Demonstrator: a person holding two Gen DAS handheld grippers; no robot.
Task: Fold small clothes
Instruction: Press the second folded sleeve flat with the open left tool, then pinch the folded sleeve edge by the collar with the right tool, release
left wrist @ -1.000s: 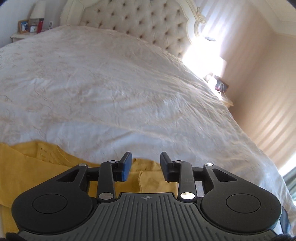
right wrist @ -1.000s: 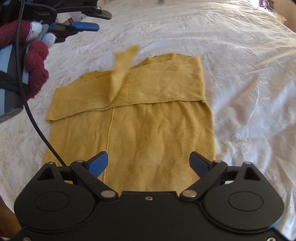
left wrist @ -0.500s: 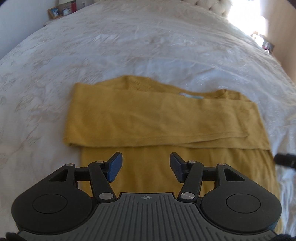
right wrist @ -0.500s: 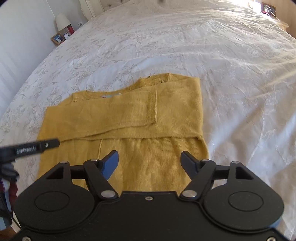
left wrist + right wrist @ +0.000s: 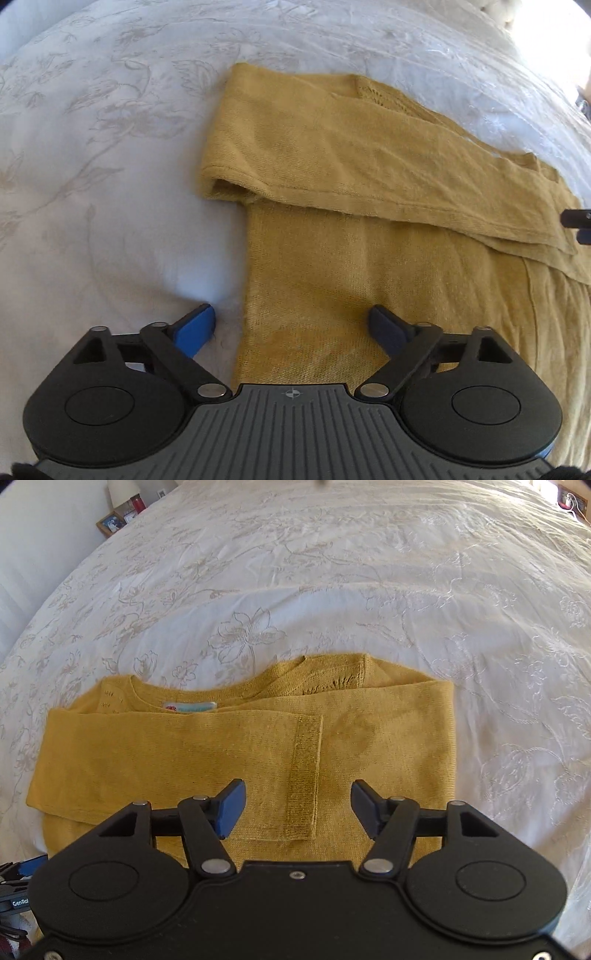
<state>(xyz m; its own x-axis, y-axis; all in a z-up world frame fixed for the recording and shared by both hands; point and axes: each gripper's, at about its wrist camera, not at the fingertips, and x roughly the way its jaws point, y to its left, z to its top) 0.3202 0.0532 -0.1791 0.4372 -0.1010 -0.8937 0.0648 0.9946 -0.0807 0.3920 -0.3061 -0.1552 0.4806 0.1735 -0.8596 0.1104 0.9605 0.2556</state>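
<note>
The right gripper (image 5: pixel 297 808) body is hiding the yellow sweater (image 5: pixel 240 746) hem — its collar label (image 5: pixel 190 708) is reading too small; the framed photo (image 5: pixel 110 523) is blurring.

White embroidered bedspread (image 5: pixel 332 590) carries a mustard sweater (image 5: pixel 229 746).

your white bedspread (image 5: pixel 332 590) with pale embroidered flowers, a framed photo (image 5: pixel 110 522) at your far left corner, beside it a red candle (image 5: pixel 137 504) and a lamp base (image 5: pixel 120 489)
</note>
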